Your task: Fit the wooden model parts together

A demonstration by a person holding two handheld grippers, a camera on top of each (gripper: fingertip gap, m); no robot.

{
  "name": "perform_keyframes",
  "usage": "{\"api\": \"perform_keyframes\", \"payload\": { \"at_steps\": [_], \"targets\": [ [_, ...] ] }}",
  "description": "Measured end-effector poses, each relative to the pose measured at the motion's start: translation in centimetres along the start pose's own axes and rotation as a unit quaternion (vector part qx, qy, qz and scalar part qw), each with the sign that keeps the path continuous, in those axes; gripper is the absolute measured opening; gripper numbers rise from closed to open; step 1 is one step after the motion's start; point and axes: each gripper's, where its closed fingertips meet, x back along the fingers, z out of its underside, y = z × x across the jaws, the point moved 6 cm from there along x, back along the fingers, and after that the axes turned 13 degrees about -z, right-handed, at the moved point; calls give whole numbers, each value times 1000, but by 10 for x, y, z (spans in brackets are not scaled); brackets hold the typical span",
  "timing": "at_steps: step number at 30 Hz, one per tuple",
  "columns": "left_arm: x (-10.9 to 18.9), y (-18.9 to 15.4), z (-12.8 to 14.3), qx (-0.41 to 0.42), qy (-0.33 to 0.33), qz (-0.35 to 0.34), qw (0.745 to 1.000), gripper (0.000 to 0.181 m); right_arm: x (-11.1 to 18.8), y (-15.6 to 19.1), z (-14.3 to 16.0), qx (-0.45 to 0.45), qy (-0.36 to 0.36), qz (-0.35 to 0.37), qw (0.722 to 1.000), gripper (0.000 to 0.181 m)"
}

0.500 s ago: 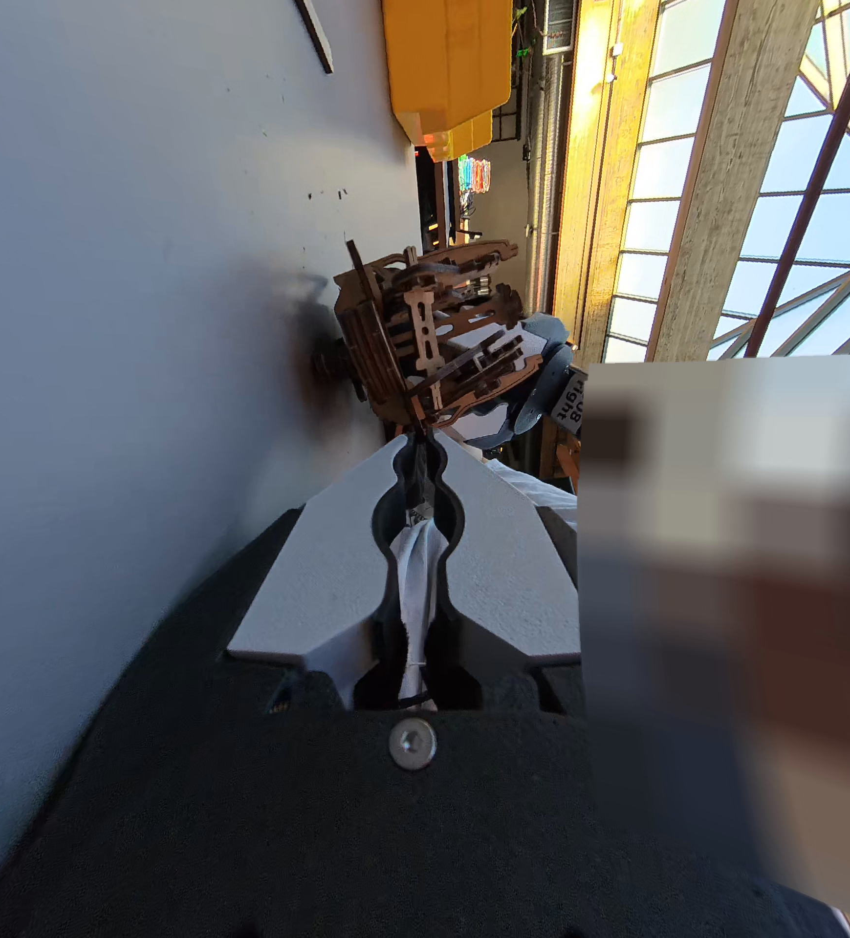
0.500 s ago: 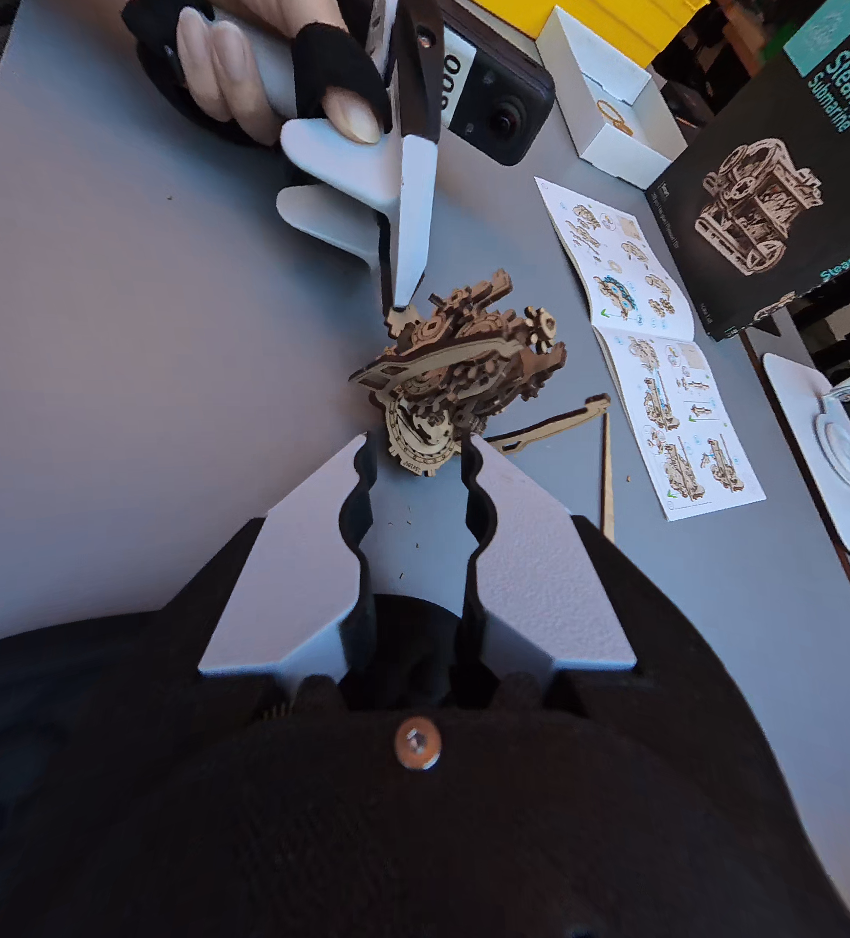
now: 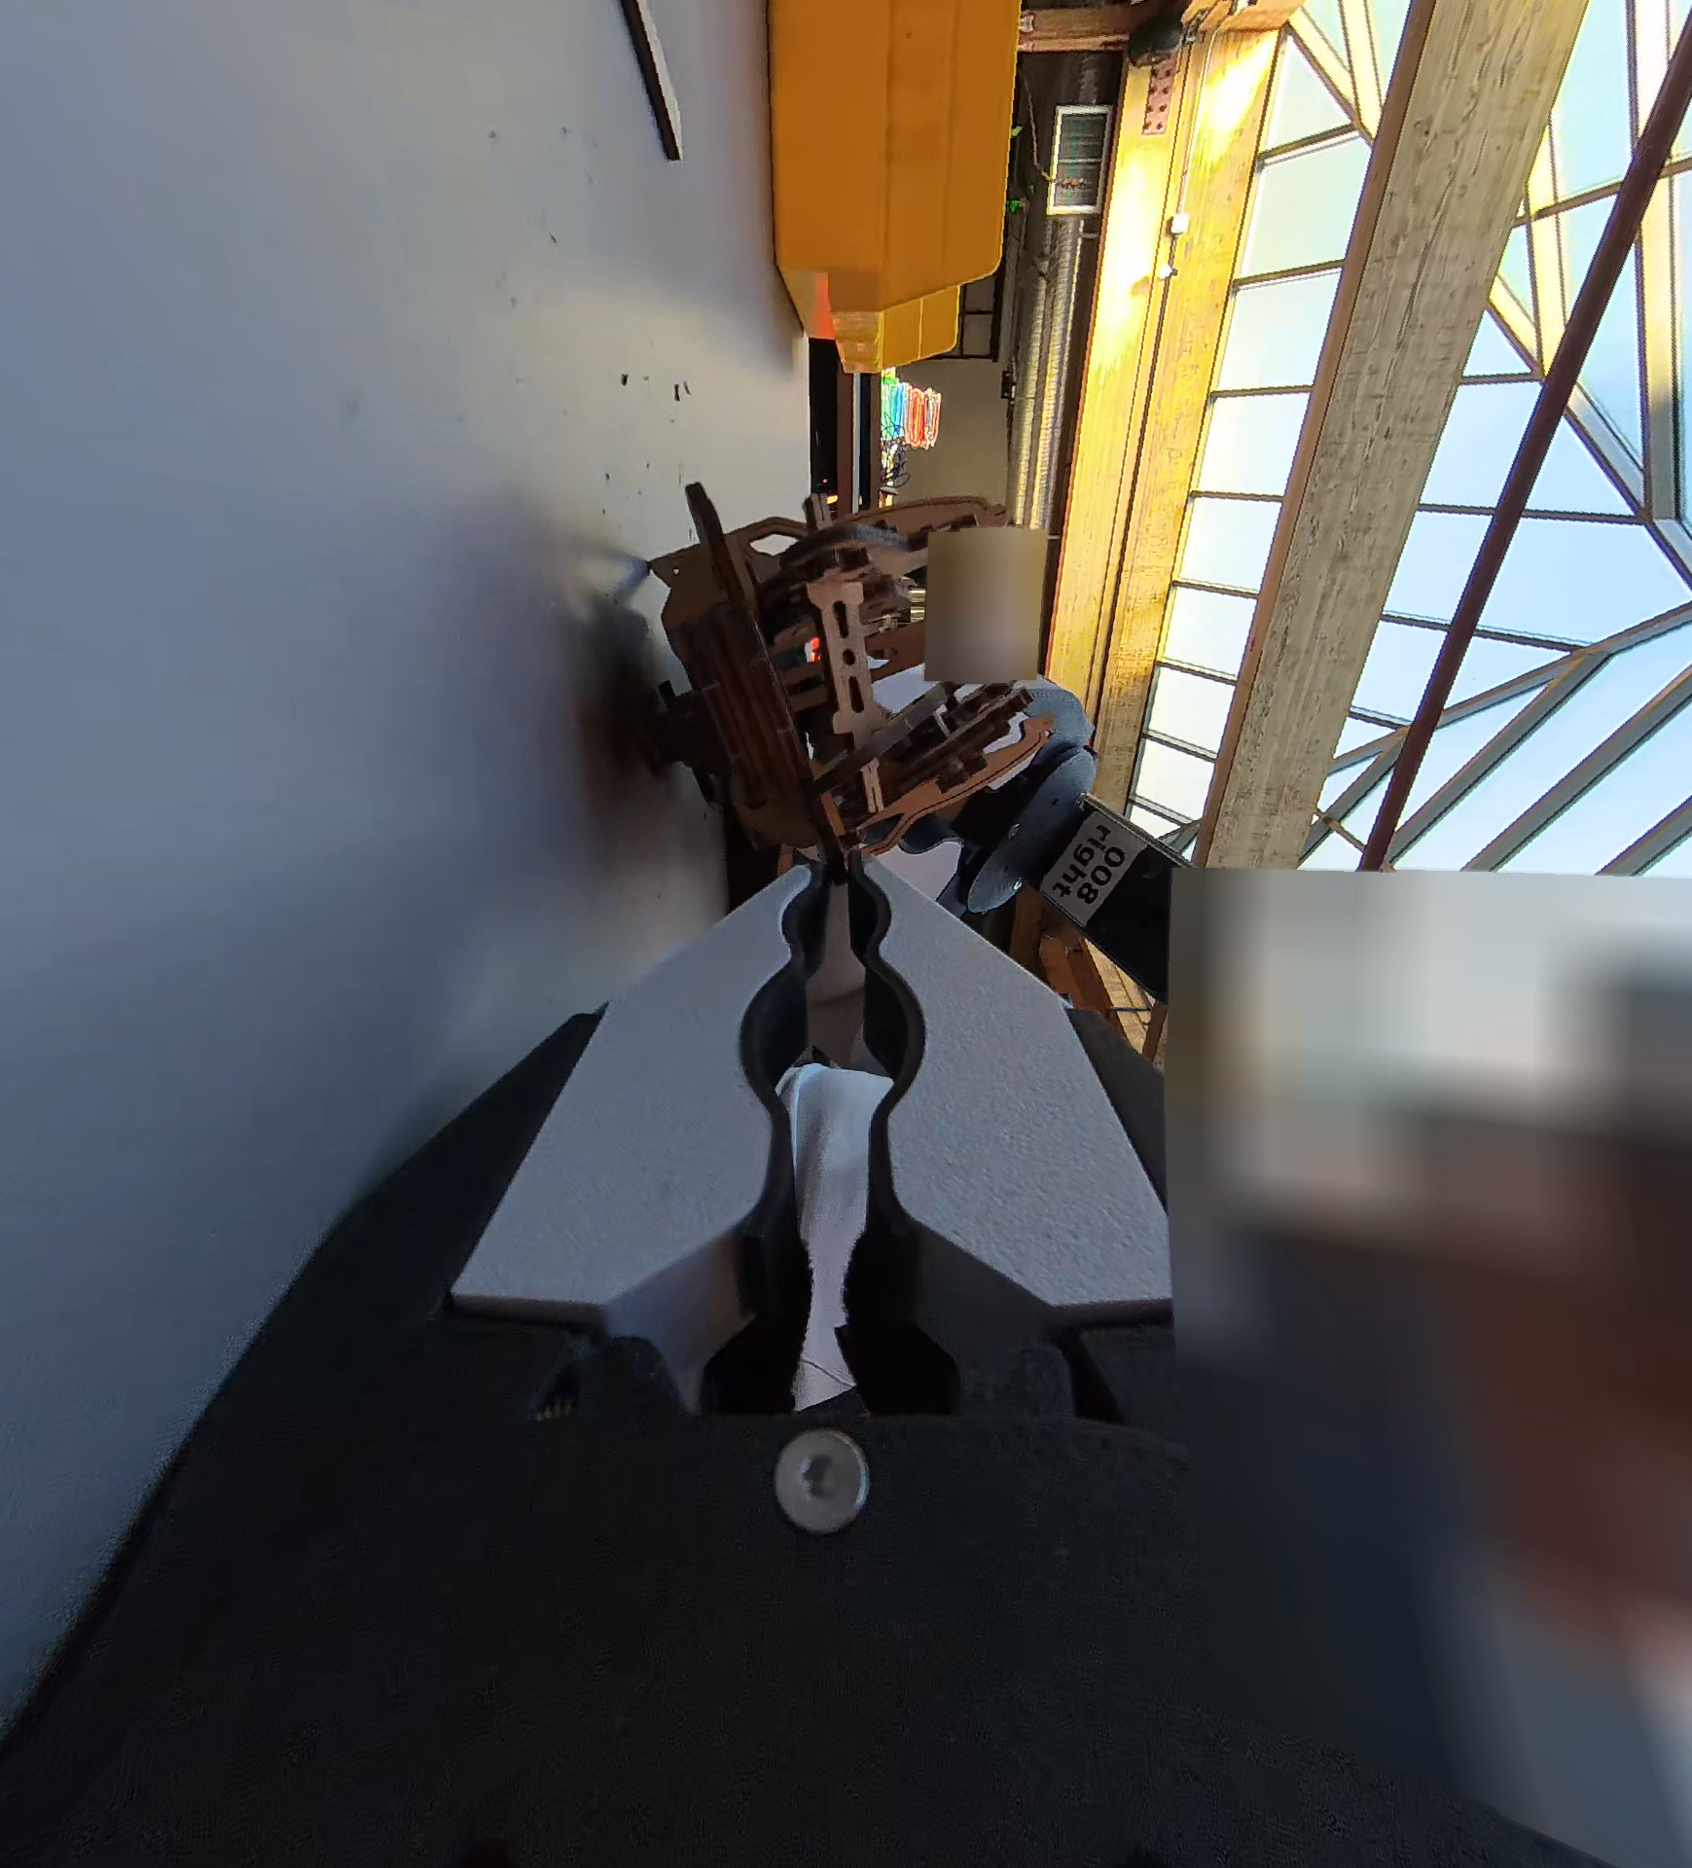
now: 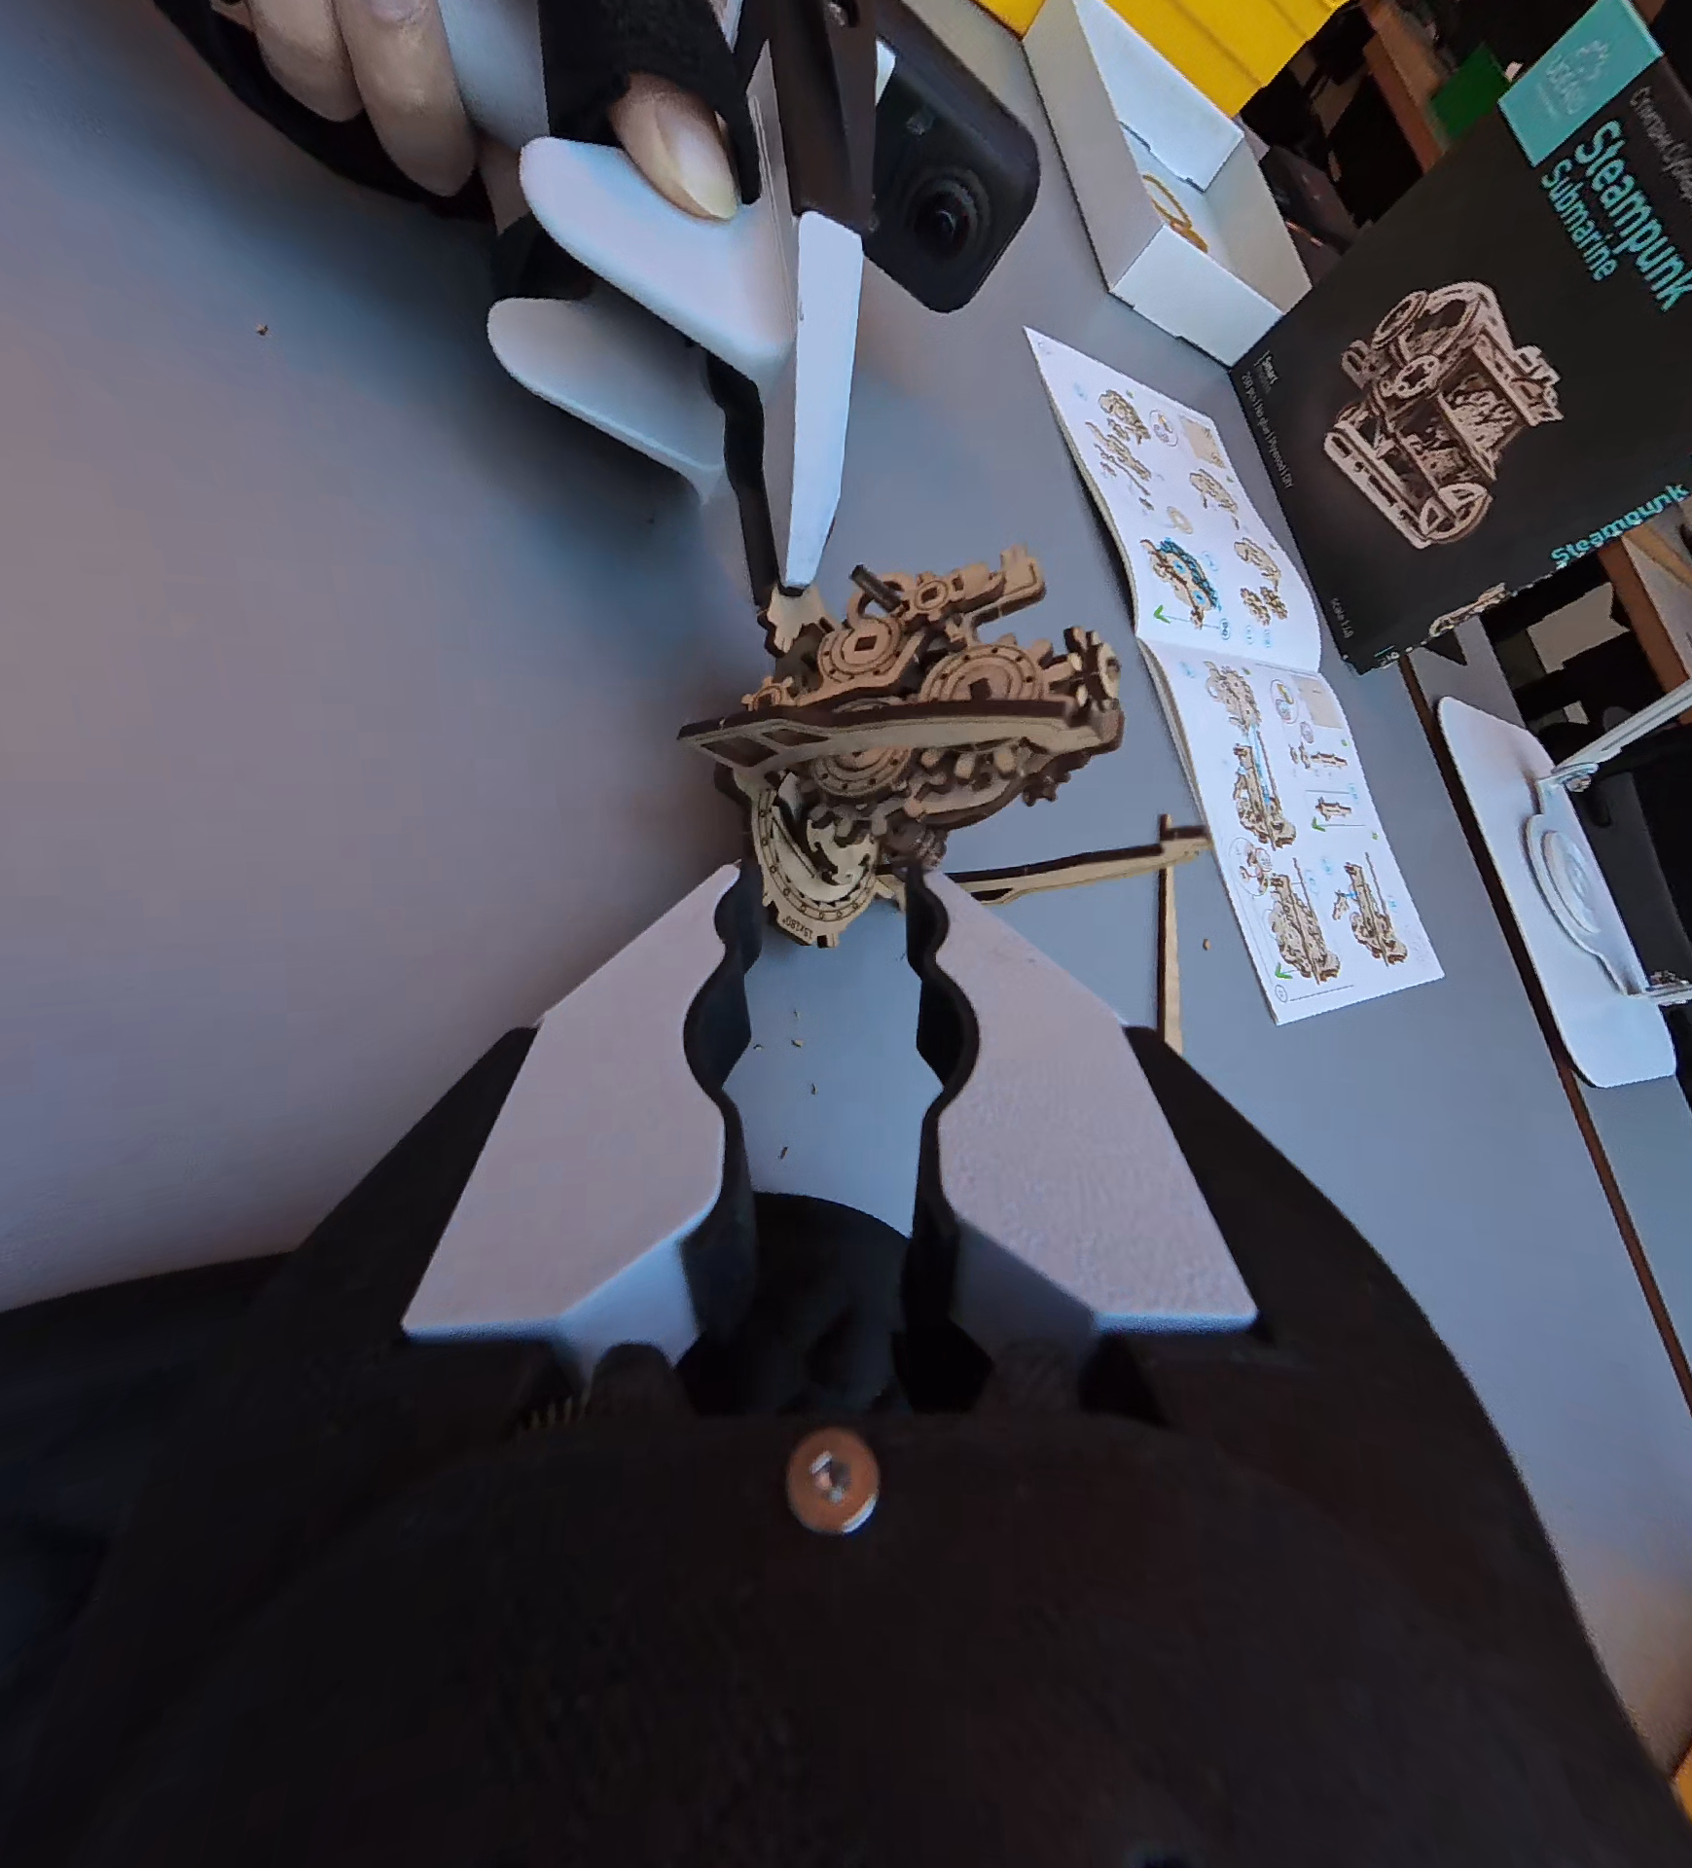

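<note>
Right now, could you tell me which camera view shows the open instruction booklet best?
The right wrist view: the instruction booklet lies open on the grey table, both pages visible, right of the wooden model. The left wrist view does not show it.

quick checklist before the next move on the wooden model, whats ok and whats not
1. Left tool shut on a thin edge of the wooden model: ok.
2. Right tool gripping the model: not ok; its fingers are spread, with the model's round gear end between the tips.
3. Model lifted clear of the grey table: cannot tell.
4. Loose wooden frame piece within reach, lying flat just past the model: ok.
5. Instruction booklet open and unobstructed: ok.
6. Which part goes on next: cannot tell.
</note>
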Motion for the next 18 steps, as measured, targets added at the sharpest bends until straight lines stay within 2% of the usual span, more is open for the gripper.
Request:
{"api": "perform_keyframes", "payload": {
  "at_steps": [1, 5, 11, 18],
  "targets": [
    [0, 0, 0, 2, 0, 3, 1000, 2, -1, 0, 0, 0, 3, -6, 1000, 27],
    [2, -1, -2, 10, -4, 12, 1000, 2, -5, 0, -1, 1, 17, -21, 1000, 27],
    [4, -2, -3, 22, -5, 28, 999, 2, -13, 0, -2, 27, 40, -6, 999, 24],
    [7, -3, -4, 36, -7, 47, 998, 2, -16, -2, -1, 75, 64, 31, 995, 7]
  ]
}}
